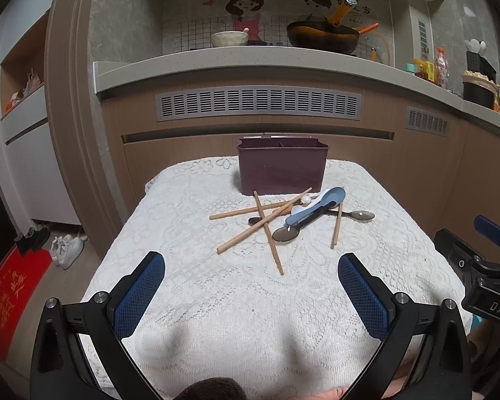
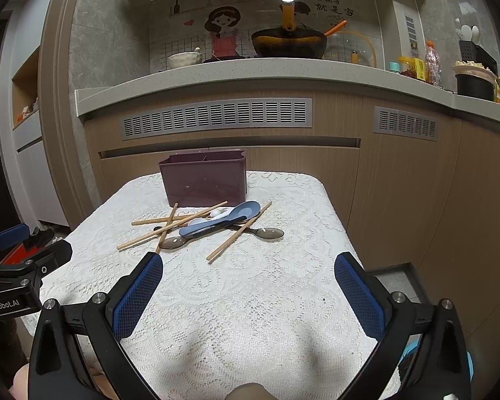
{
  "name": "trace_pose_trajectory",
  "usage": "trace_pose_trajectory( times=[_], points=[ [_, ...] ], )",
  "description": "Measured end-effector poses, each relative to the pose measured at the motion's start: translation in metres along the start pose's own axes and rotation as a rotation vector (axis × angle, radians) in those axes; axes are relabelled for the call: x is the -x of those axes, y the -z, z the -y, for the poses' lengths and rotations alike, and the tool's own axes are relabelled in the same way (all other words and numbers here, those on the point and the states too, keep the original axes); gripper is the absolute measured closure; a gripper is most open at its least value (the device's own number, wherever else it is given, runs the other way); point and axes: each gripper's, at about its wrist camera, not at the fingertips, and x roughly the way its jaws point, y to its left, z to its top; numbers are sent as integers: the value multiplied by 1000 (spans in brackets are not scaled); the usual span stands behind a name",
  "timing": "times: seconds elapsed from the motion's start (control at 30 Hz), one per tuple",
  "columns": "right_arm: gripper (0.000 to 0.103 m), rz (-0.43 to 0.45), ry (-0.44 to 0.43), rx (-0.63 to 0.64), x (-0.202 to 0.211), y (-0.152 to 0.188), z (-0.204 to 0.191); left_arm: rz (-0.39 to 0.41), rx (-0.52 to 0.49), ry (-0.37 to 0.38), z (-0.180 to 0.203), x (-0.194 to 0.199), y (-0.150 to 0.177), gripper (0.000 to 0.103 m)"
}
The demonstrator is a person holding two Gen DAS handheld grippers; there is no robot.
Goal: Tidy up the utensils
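A dark purple utensil holder [image 1: 282,166] [image 2: 205,178] stands at the far end of a small table covered in white lace cloth [image 1: 216,300] [image 2: 250,300]. In front of it lies a loose pile: several wooden chopsticks [image 1: 264,225] [image 2: 173,226], a pale blue spoon [image 1: 319,206] [image 2: 223,218], dark translucent spoons [image 1: 284,233] [image 2: 266,233] and a small white spoon [image 1: 305,200]. My left gripper [image 1: 251,263] is open over the near cloth, short of the pile. My right gripper [image 2: 248,263] is open too, empty, just short of the nearest chopstick tips.
Behind the table runs a wooden cabinet front with grey vents [image 1: 258,103] under a stone counter holding a wok [image 1: 323,35], a bowl [image 1: 229,38] and jars. Shoes [image 1: 66,250] and a red mat [image 1: 10,296] lie on the floor to the left.
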Motion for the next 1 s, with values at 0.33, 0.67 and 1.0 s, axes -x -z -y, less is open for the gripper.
trace_pose_trajectory(
  times=[0.33, 0.67, 1.0],
  points=[
    [1, -3, -1, 2, 0, 0, 0, -9, -1, -1, 4, -4, -2, 0],
    [1, -7, -2, 6, -1, -1, -2, -14, 3, -2, 3, -4, -3, 0],
    [1, -11, -5, 9, -4, -1, -3, -16, 6, -2, 2, -4, -4, 0]
  ],
)
